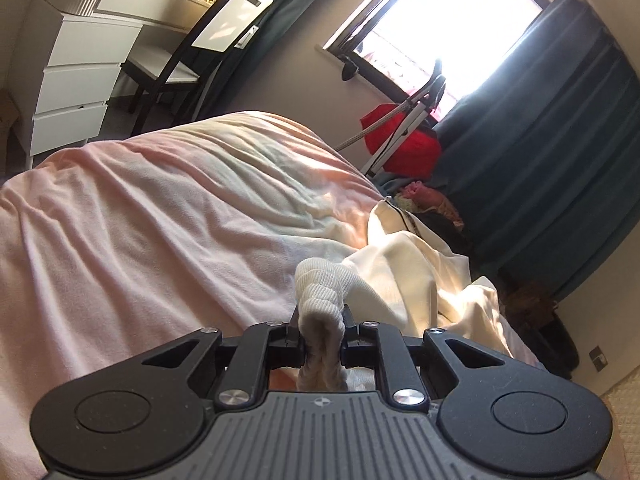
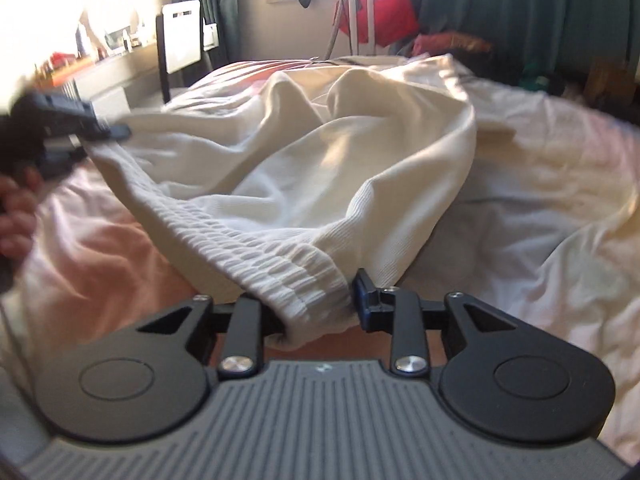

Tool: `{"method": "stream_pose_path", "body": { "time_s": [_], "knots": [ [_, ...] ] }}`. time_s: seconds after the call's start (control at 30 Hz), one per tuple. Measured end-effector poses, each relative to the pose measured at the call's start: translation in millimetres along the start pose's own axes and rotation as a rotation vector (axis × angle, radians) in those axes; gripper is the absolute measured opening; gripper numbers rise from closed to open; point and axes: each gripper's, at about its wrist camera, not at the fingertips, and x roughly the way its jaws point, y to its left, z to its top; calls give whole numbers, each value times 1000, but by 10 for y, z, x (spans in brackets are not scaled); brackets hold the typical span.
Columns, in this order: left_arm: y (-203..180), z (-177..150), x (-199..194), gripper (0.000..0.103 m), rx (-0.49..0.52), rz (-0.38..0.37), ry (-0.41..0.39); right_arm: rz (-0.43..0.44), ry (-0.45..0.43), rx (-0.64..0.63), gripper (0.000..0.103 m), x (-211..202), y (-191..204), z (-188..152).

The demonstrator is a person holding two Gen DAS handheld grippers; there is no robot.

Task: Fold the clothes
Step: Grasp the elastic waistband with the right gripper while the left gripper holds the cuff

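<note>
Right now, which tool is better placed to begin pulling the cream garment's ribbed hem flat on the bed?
Left. The left tool is shut on the ribbed hem of the cream garment. The right tool is open around the hem, not gripping, so it probably has to close first.

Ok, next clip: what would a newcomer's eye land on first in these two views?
First, the cream garment, draped in loose folds across the pink bedsheet, its ribbed hem running between both grippers. The left gripper is shut on a bunched piece of that hem; the right gripper has the hem's other end between its jaws. Behind, a blown-out bright window and something red beneath it.
</note>
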Motion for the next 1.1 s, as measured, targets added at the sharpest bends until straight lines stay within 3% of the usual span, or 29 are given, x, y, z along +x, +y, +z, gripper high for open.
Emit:
{"method": "stream_pose_path", "body": {
  "time_s": [0.03,0.1,0.13,0.17,0.23,0.33,0.43,0.53,0.7,0.73,0.77,0.8,0.93,1.1],
  "knots": [
    [13,-1,-2,16,-4,6,0,40,8,46,38,-35,-61,1],
    [34,-4,-3,16,-11,15,0,129,21,133,56,-91,-161,-15],
    [38,-5,0,16,-13,19,1,190,35,184,78,-107,-211,-44],
    [43,-7,2,16,-16,22,2,237,51,216,90,-106,-253,-59],
    [49,-11,11,16,-14,33,2,302,65,288,90,-97,-310,-88],
    [67,-15,30,16,-21,45,2,326,33,413,88,-91,-451,-102],
    [82,-27,69,17,-33,71,8,312,9,602,89,-50,-693,-200],
    [78,-39,116,17,-27,88,1,298,39,783,89,104,-938,-357],
    [-3,-35,149,17,15,89,-33,399,68,871,71,412,-884,-435],
    [-29,-19,148,17,24,86,-42,423,57,862,56,438,-832,-418],
    [-55,-2,147,16,34,83,-50,405,43,850,30,427,-768,-417],
    [-81,15,146,16,43,80,-59,386,29,837,23,416,-704,-416],
    [-315,341,215,15,134,42,-51,404,1,891,16,343,-551,-543],
    [-485,1105,218,15,194,26,-94,492,-29,868,15,437,34,-339]
  ]
}}
